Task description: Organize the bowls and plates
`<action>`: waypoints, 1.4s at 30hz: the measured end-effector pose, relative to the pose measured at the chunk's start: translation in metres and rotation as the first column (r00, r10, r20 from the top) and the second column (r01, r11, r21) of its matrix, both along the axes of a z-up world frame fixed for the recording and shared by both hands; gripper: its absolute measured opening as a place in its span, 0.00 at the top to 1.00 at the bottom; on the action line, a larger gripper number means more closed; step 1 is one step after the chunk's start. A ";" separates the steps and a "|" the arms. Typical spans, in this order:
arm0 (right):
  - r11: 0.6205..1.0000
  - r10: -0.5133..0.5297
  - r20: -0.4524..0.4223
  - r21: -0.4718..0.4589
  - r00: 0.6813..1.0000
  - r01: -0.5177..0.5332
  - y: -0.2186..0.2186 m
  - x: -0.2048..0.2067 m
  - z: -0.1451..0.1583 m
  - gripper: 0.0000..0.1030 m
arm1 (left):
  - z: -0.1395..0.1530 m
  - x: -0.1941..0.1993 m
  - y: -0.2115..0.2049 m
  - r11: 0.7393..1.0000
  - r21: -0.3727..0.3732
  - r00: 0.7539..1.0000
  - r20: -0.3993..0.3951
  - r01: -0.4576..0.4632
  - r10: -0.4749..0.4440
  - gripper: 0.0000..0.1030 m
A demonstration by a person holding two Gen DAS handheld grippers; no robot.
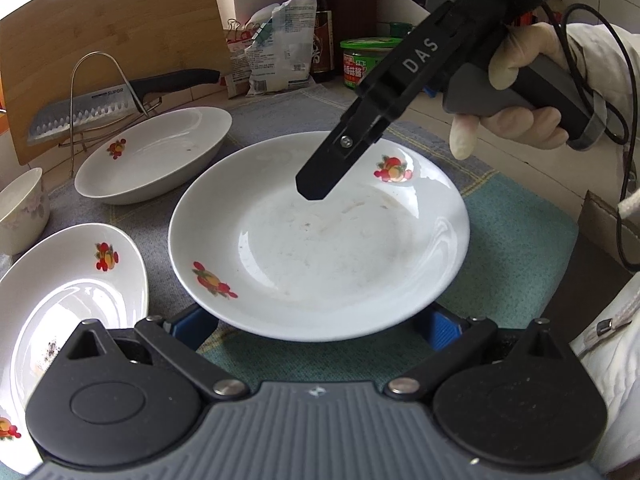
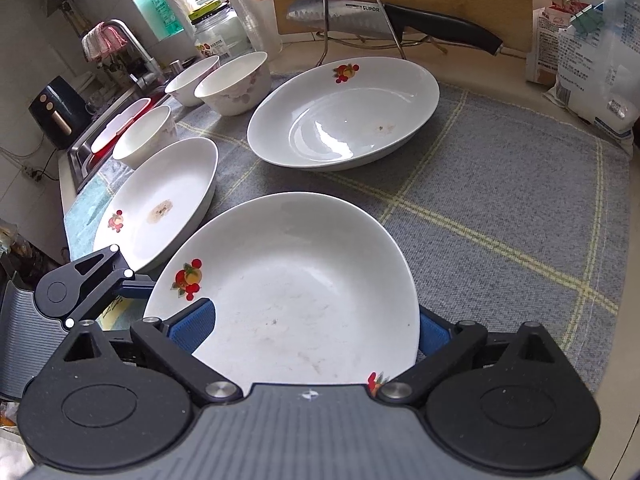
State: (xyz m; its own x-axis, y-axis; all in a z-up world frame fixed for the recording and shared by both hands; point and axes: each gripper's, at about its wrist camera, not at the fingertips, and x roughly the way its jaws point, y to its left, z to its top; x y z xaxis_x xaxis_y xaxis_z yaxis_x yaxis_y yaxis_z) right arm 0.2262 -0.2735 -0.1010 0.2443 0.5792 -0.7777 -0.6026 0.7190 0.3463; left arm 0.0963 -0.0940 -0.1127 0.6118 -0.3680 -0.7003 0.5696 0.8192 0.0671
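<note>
A white plate with fruit prints lies on the grey mat, right in front of my left gripper; its near rim hides the blue fingertips, which stand wide apart. My right gripper hovers over the plate's far side, seen side-on. In the right wrist view the same plate fills the space between the right gripper's wide-set blue pads. A second plate lies to the left. A deep plate lies behind.
Several floral bowls stand at the mat's far left by the sink. A knife rests on a wire rack against a wooden board. Bags, bottles and a green jar line the back.
</note>
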 end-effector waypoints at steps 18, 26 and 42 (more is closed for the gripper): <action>0.999 -0.053 -0.007 0.011 0.999 0.053 -0.010 -0.008 0.009 0.01 | 0.013 0.007 -0.002 0.999 -0.011 0.999 -0.029 0.033 -0.033 0.02; 0.990 -0.142 0.052 0.015 0.989 0.141 -0.039 -0.002 0.023 0.01 | 0.019 0.035 -0.016 0.994 -0.014 0.994 0.015 0.111 -0.111 0.02; 0.951 -0.305 0.100 -0.014 0.947 0.308 -0.091 0.036 0.011 0.01 | 0.002 0.084 -0.069 0.982 -0.030 0.982 0.044 0.186 -0.184 0.02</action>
State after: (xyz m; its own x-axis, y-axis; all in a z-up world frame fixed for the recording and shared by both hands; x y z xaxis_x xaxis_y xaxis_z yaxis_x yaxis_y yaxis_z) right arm 0.2622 -0.3641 -0.0904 0.4802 0.4427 -0.7573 -0.3810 0.8829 0.2746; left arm 0.1805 -0.1632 -0.1103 0.5589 -0.5007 -0.6610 0.7088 0.7022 0.0674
